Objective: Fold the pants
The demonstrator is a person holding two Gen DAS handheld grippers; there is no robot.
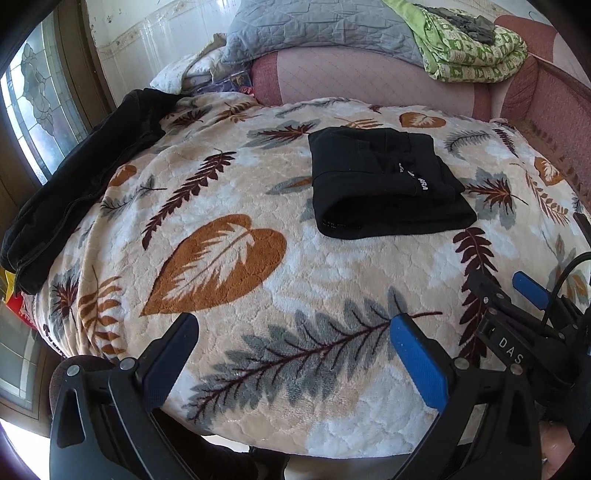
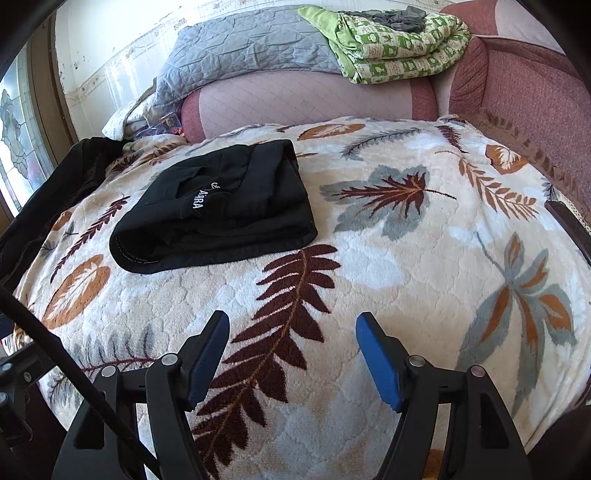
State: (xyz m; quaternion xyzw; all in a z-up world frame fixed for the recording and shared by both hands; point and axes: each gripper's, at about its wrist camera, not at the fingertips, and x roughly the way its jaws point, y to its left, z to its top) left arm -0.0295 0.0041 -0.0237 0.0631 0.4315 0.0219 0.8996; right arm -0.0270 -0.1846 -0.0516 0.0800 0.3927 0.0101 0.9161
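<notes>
Black pants [image 1: 384, 181] lie folded into a compact rectangle with white lettering on top, on a leaf-patterned blanket [image 1: 258, 266]. They also show in the right wrist view [image 2: 218, 210], far left of centre. My left gripper [image 1: 293, 325] is open and empty, hovering above the blanket, well short of the pants. My right gripper [image 2: 293, 328] is open and empty too, near the blanket's front and to the right of the pants. The right gripper also shows at the right edge of the left wrist view [image 1: 513, 284].
A black garment [image 1: 85, 177] lies along the blanket's left edge. A pink sofa back [image 1: 369, 77] stands behind, carrying a grey quilt [image 1: 317, 29] and a green patterned blanket [image 1: 469, 44]. A window [image 1: 33, 92] is at the left.
</notes>
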